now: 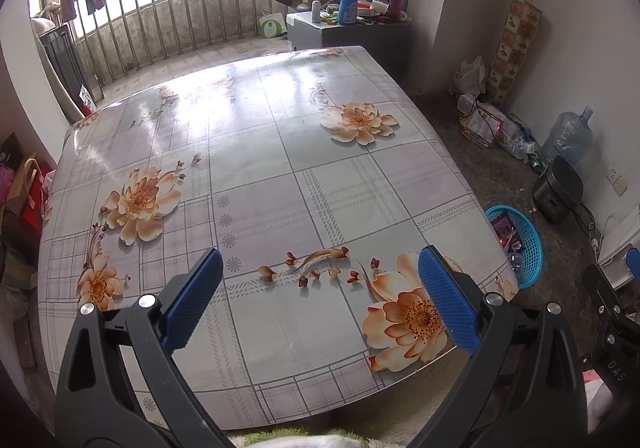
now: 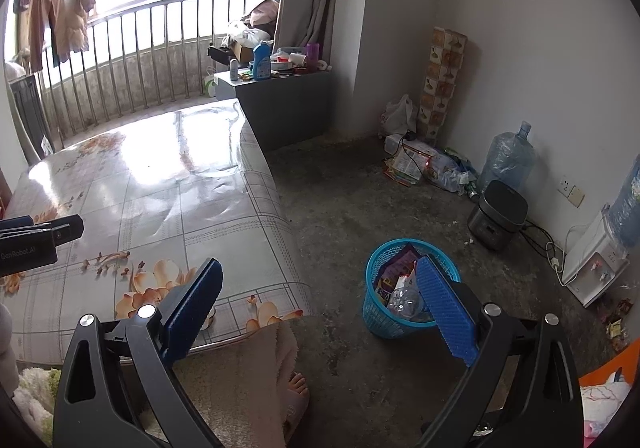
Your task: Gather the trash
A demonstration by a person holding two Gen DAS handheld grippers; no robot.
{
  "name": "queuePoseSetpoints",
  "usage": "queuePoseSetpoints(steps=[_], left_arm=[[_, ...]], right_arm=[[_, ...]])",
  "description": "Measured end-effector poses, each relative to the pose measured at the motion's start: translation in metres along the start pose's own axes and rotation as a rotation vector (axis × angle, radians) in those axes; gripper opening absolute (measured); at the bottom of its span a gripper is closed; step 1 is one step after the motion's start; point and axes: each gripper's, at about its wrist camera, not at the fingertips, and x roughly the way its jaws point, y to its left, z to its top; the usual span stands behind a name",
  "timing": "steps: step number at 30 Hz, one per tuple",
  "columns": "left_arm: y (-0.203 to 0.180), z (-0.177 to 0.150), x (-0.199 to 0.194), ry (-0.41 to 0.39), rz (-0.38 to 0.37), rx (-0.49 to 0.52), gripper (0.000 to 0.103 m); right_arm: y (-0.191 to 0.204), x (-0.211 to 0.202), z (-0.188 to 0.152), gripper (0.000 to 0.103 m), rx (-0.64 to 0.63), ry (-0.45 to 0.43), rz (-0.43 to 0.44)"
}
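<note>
Blue-padded and spread wide, the left gripper (image 1: 320, 296) hangs over the near edge of the tabletop (image 1: 280, 176) with nothing between its fingers, while the right gripper (image 2: 320, 300) is just as wide open and empty above the floor (image 2: 360, 200) beside the person's bare foot (image 2: 298, 388). No trash shows on the flowered oilcloth, which reads as bare from near edge to far, so the tabletop part of the job looks finished or close to it. Just off the tabletop's right corner stands the bin (image 2: 374, 312), a turquoise mesh basket on the concrete, already holding a crushed clear bottle (image 2: 404, 300) on top of purple and coloured wrappers (image 2: 394, 268); it is roughly half full and upright. Any next move would probably call for a search of the floor rather than the tabletop: small scraps (image 2: 618, 322) lie near the wall at right, and a heap of packets and plastic (image 2: 432, 164) sits farther back by the water jug (image 2: 508, 156), though whether that heap counts as trash cannot be told. Beyond, a cluttered cabinet (image 2: 280, 96) stands before the balcony rail.
</note>
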Motion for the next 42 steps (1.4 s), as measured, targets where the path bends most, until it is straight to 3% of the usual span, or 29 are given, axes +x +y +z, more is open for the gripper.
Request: queuePoseSetpoints(steps=[42], left_arm=[[0.008, -0.003, 0.004, 0.008, 0.001, -0.037, 0.094]], right_arm=[[0.01, -0.001, 0.011, 0.095, -0.035, 0.012, 0.004]])
